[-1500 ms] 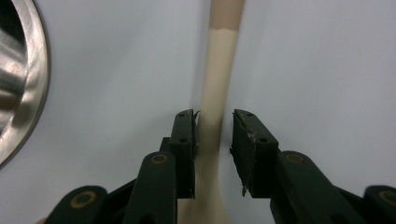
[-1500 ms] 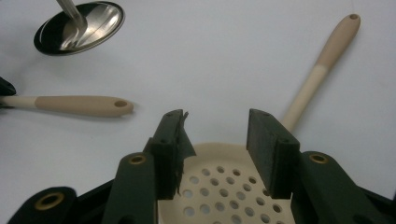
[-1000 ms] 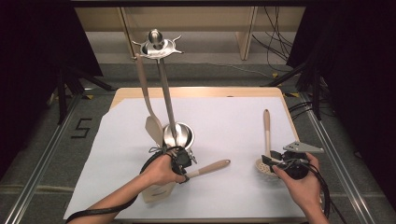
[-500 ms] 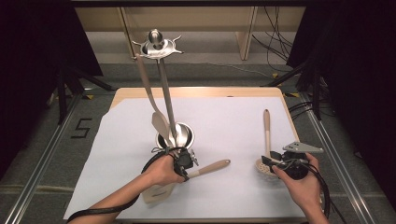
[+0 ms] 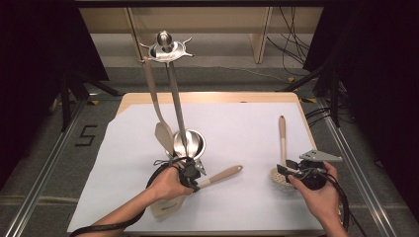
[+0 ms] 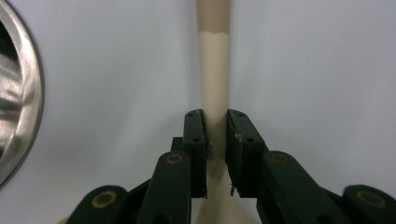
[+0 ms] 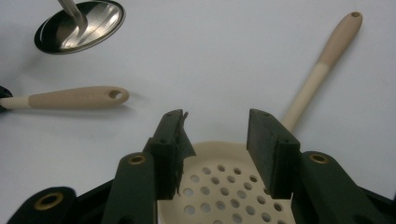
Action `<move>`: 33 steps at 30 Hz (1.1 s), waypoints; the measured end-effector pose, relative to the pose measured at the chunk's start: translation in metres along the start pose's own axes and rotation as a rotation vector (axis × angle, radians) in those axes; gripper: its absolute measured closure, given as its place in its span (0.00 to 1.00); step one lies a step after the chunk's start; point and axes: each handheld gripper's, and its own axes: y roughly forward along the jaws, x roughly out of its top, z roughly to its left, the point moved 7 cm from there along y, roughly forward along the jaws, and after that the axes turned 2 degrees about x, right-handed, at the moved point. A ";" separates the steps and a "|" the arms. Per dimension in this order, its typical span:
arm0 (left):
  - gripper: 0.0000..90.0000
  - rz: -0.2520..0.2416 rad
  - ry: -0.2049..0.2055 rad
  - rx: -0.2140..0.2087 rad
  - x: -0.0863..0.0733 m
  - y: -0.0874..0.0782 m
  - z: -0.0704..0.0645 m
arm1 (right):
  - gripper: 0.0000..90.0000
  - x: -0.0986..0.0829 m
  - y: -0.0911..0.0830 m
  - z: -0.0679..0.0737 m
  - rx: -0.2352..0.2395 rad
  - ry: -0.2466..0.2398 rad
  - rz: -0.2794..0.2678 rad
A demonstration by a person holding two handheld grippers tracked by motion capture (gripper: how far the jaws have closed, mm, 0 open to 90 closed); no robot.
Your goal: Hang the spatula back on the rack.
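A cream slotted spatula [image 5: 170, 203] lies on the white sheet with its tan handle [image 5: 225, 174] pointing right. My left gripper [image 5: 194, 177] is shut on the handle's cream neck [image 6: 215, 84], both jaws pressed against it. A cream perforated skimmer [image 5: 278, 176] lies at the right, its handle [image 5: 281, 133] pointing away from me. My right gripper [image 5: 291, 170] hovers open just over the skimmer's bowl [image 7: 224, 186], one jaw on either side of where the handle [image 7: 322, 60] begins, touching nothing.
A steel utensil stand [image 5: 188, 143] rises from its round base to a hooked top [image 5: 165, 48]; a third cream spatula [image 5: 162, 133] hangs from it, close to my left hand. The base [image 6: 18, 93] lies just left of my left gripper. The white sheet [image 5: 237, 128] covers the wooden table.
The spatula hanging on the stand has swung a little right and back again. Both hands and grippers have stayed almost where they were.
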 end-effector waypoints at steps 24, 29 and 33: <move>0.86 -0.526 -0.122 0.010 0.027 -0.057 -0.010 | 0.63 0.030 -0.005 0.045 0.120 -0.026 -0.116; 0.87 -0.559 -0.136 0.020 0.032 -0.063 -0.010 | 0.63 0.043 -0.008 0.066 0.187 -0.050 -0.155; 0.87 -0.610 -0.162 0.027 0.037 -0.069 -0.010 | 0.63 0.050 -0.006 0.079 0.248 -0.049 -0.161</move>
